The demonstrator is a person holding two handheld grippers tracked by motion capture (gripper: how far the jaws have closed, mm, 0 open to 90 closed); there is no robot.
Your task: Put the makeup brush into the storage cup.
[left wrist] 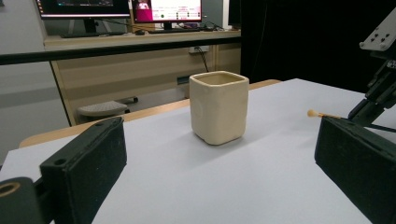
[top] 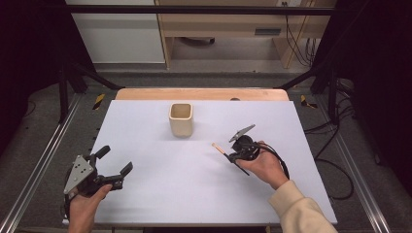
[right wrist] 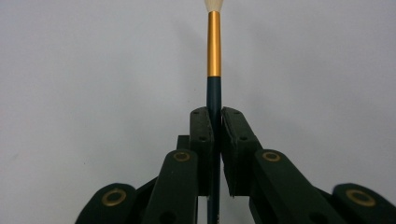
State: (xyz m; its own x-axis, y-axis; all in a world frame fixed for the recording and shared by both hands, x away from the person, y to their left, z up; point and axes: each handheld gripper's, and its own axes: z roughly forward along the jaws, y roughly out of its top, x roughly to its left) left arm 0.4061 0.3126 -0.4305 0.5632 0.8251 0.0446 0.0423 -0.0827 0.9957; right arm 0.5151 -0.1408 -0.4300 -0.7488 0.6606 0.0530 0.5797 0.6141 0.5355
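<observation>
Right tool (right wrist: pixel 214 122) pinches paintbrush (right wrist: pixel 214 51) mid-handle, bristles toward cream cup (top: pixel 181 119), likely for insertion; left tool (top: pixel 115 166) spread, idle on counter (top: pixel 194 184).

Squarish cream ceramic cup (left wrist: pixel 218 107) — matt, slightly uneven glaze, soft dents in the wall. Thin paintbrush (right wrist: pixel 214 70): dark blue-green glossy handle, brushed gold metal ferrule, pale bristle tuft. Black right gripper (right wrist: pixel 214 122) pads look matt and rubbery, with brass-coloured rivets in plastic links. White table sheet (top: pixel 160 194) smooth, matt — pale wood edge behind.
</observation>
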